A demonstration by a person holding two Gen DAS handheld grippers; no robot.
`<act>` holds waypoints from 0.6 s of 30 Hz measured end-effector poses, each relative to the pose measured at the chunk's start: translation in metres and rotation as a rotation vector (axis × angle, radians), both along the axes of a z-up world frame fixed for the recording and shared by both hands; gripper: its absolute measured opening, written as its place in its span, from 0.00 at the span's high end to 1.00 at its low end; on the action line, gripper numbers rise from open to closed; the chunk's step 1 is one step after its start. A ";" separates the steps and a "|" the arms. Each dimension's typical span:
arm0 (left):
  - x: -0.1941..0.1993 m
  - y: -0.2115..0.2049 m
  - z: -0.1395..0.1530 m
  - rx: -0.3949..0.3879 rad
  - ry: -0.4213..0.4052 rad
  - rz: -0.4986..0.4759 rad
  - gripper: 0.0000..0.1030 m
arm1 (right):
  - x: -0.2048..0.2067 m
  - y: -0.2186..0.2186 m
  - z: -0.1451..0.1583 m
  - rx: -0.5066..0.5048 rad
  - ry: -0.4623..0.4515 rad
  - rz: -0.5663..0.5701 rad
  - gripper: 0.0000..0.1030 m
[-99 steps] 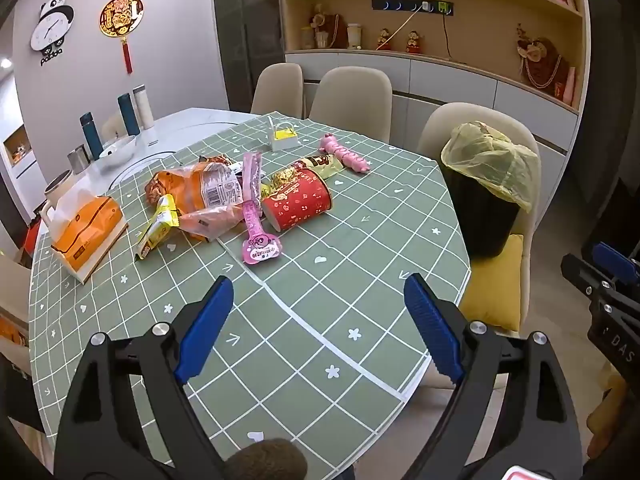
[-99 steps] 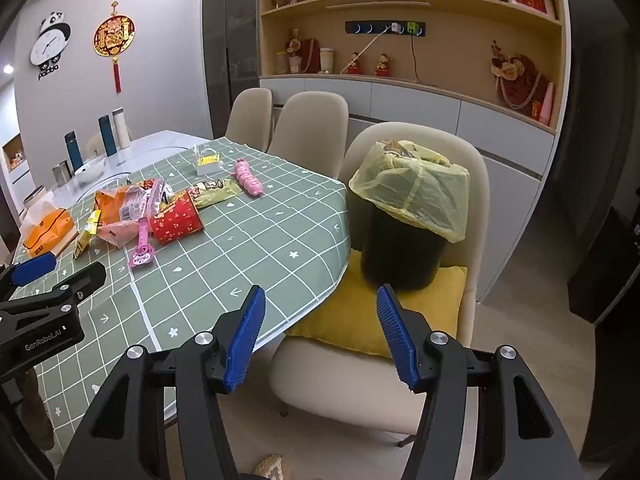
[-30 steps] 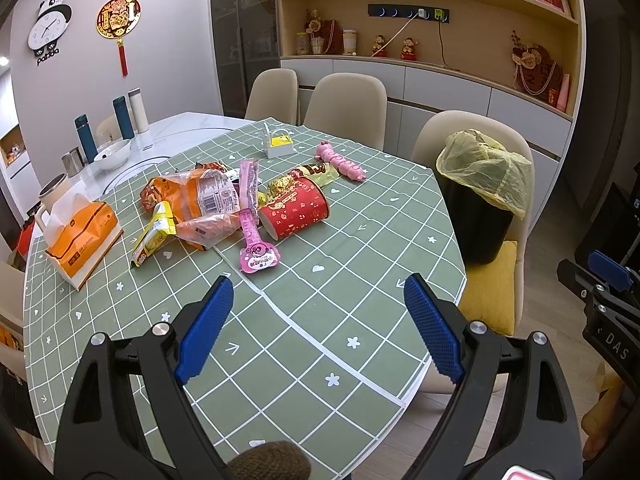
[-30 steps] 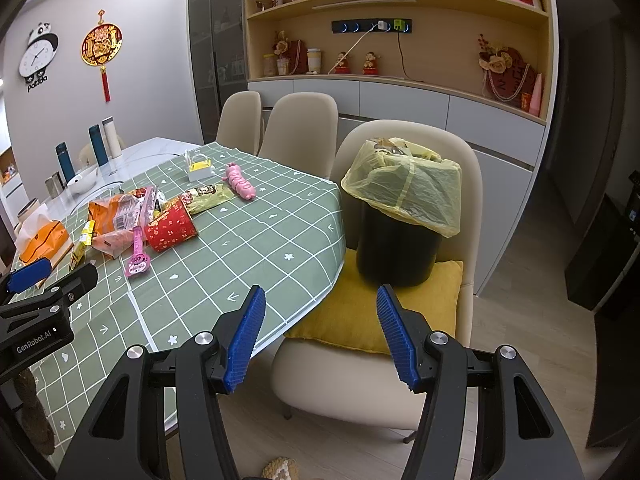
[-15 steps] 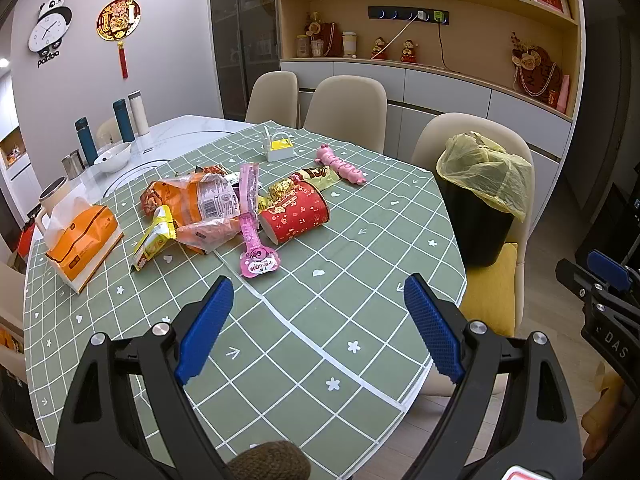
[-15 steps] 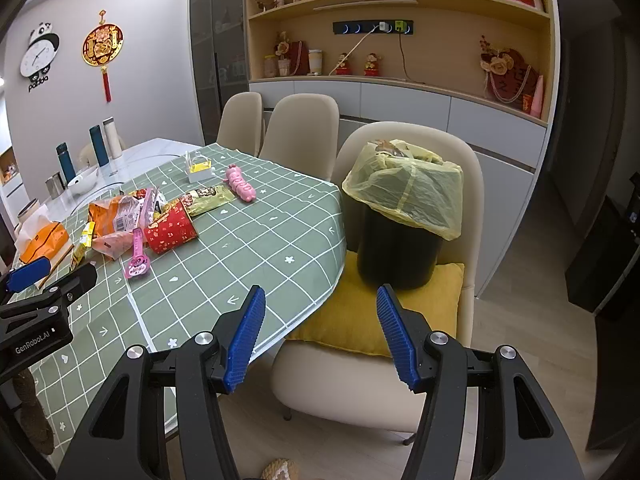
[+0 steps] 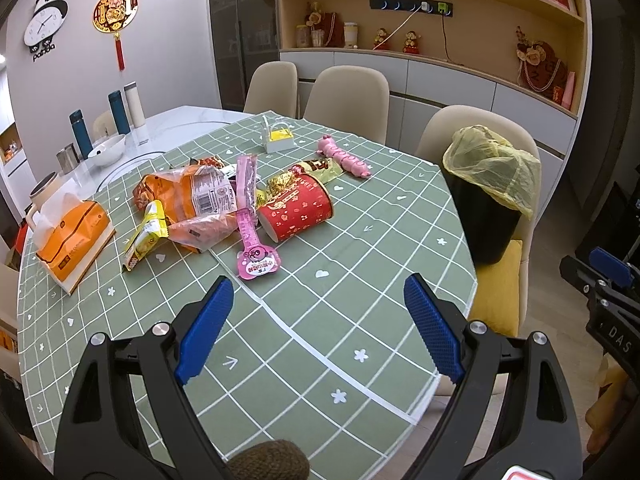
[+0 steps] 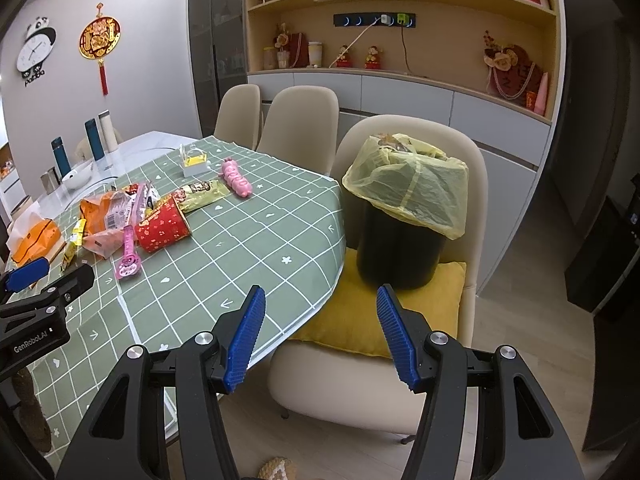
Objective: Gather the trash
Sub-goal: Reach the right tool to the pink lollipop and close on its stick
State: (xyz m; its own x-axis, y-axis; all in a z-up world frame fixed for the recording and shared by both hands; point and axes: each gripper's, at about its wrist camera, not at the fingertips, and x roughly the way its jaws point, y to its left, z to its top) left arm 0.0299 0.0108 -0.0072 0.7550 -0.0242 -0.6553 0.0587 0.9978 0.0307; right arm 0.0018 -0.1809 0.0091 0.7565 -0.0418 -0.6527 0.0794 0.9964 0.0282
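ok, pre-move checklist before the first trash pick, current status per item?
1. Left gripper open and empty: ok, jaws spread wide above the tablecloth.
2. Right gripper open and empty: ok, nothing between the pads.
3. Trash in view: ok, red paper cup on its side, pink wrapper and orange snack bag bunched together.
4. Nearest piece free to grab: ok, the pink wrapper's round end lies flat at the near edge of the pile.
5. Bin ready: ok, bag-lined and open on the chair's yellow cushion.
6. Room left in the bin: cannot tell; something shows at the rim.
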 end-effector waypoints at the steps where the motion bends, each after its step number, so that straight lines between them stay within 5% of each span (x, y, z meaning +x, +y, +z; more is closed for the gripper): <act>1: 0.004 0.002 -0.002 -0.001 0.005 0.003 0.19 | 0.006 0.001 -0.002 0.000 0.005 0.002 0.47; 13: 0.065 0.041 -0.027 0.005 0.034 0.009 0.19 | 0.079 0.026 -0.023 0.002 0.059 0.062 0.47; 18: 0.102 0.098 -0.028 -0.034 0.044 0.049 0.19 | 0.121 0.062 -0.032 0.046 0.115 0.151 0.47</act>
State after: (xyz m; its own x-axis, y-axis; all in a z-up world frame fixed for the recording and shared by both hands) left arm 0.1323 0.1086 -0.0348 0.7261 -0.0103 -0.6876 0.0101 0.9999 -0.0043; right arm 0.1228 -0.1188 -0.0229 0.6724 0.0981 -0.7336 -0.0654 0.9952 0.0730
